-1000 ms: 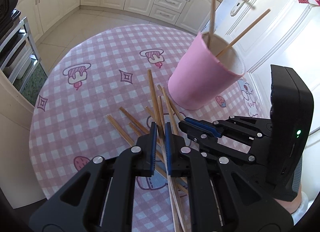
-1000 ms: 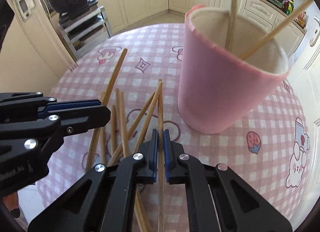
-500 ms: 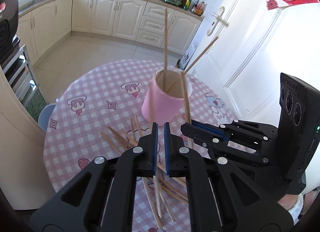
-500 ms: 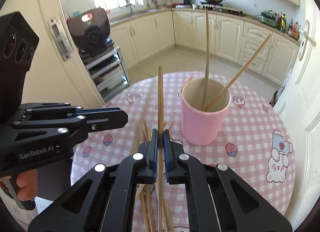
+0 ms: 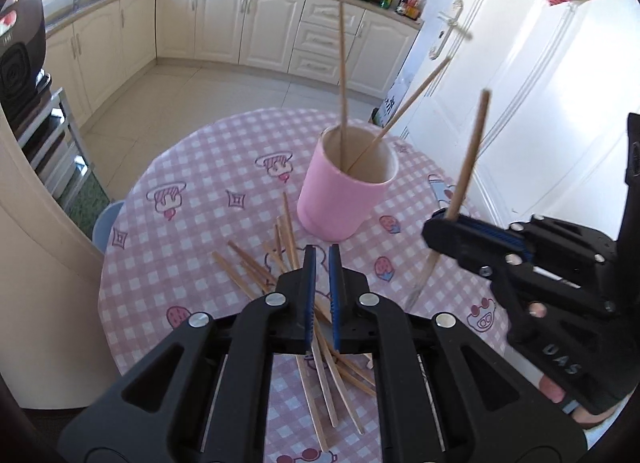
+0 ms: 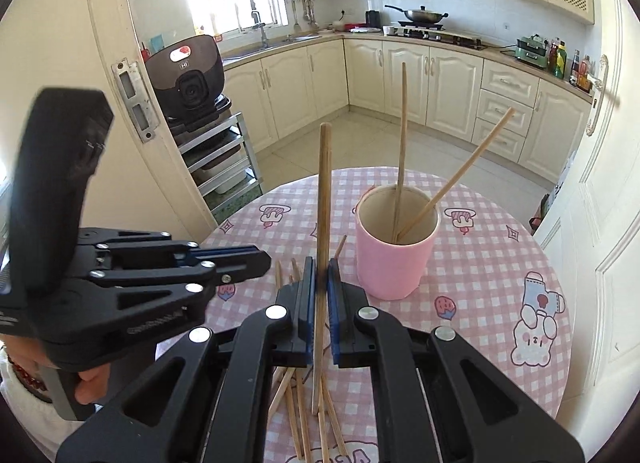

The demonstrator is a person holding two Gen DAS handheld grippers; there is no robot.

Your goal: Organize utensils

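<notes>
A pink cup (image 5: 340,199) (image 6: 392,263) stands upright on the pink checked table (image 5: 192,231) with two chopsticks leaning inside it. Several loose chopsticks (image 5: 256,267) (image 6: 296,403) lie in a pile in front of the cup. My right gripper (image 6: 320,263) (image 5: 436,227) is shut on one chopstick (image 6: 324,203) (image 5: 468,167), held nearly upright above the table, left of the cup in its own view. My left gripper (image 5: 320,253) (image 6: 260,259) hovers over the pile, shut, with nothing between its pads.
A metal rack with a dark appliance (image 6: 188,83) stands off the table's left side. A white door (image 5: 500,123) is close behind the table on the right. A blue stool (image 5: 106,219) peeks out at the table's left edge. Kitchen cabinets line the back.
Both grippers have risen from the pile, so the table and cup look smaller. The right gripper lifted one chopstick off the table and tilted it upright. The left came up empty.
</notes>
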